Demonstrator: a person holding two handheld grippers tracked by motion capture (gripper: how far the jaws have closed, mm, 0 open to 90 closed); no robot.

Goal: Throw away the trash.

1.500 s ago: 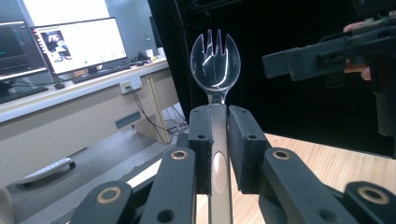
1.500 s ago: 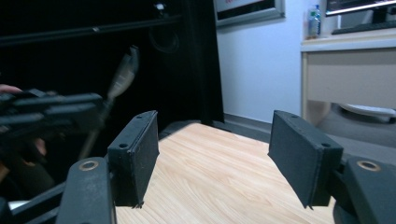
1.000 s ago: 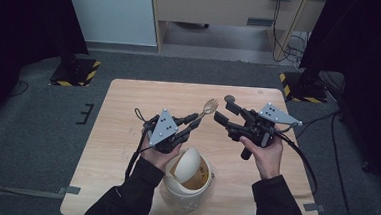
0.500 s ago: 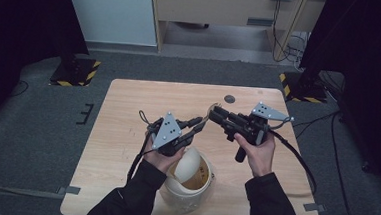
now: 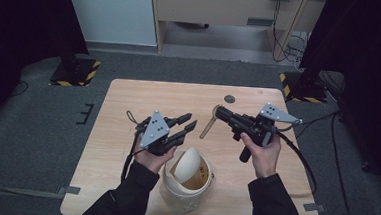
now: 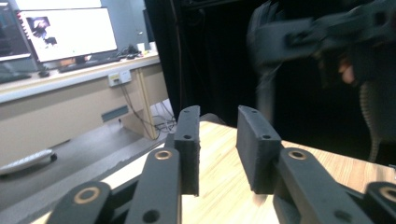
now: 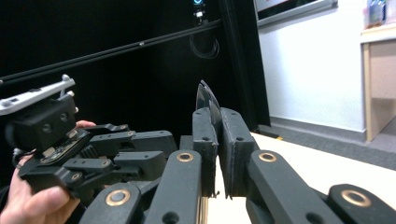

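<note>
Since a second ago the right tool (image 5: 220, 113) has swung from pointing up the bench to pointing leftward, and its spoon (image 5: 208, 124) now hangs with the handle slanting down toward the cream pot (image 5: 188, 181). Meanwhile the left tool (image 5: 187, 123) has shifted only slightly and keeps hovering just beyond the pot's far rim.

Both forearms come in from the near edge in dark sleeves, one on either side of the pot. The left hand (image 5: 151, 156) holds its tool low and angled up-right, jaws parted with a clear gap and nothing between them, as the left gripper view also shows (image 6: 218, 149). The right hand (image 5: 262, 154) grips its tool raised, well right of the pot; in the right gripper view (image 7: 218, 154) the jaws are pressed together on the spoon's dark bowl (image 7: 205, 100), which stands up between the pads.

Beyond the pot the bench (image 5: 129, 98) is bare pale wood, apart from a small dark round mark (image 5: 229, 98) near the far edge. The pot sits close to the near edge, with its pale lid (image 5: 189, 161) tipped up inside the mouth and something brownish within.
</note>
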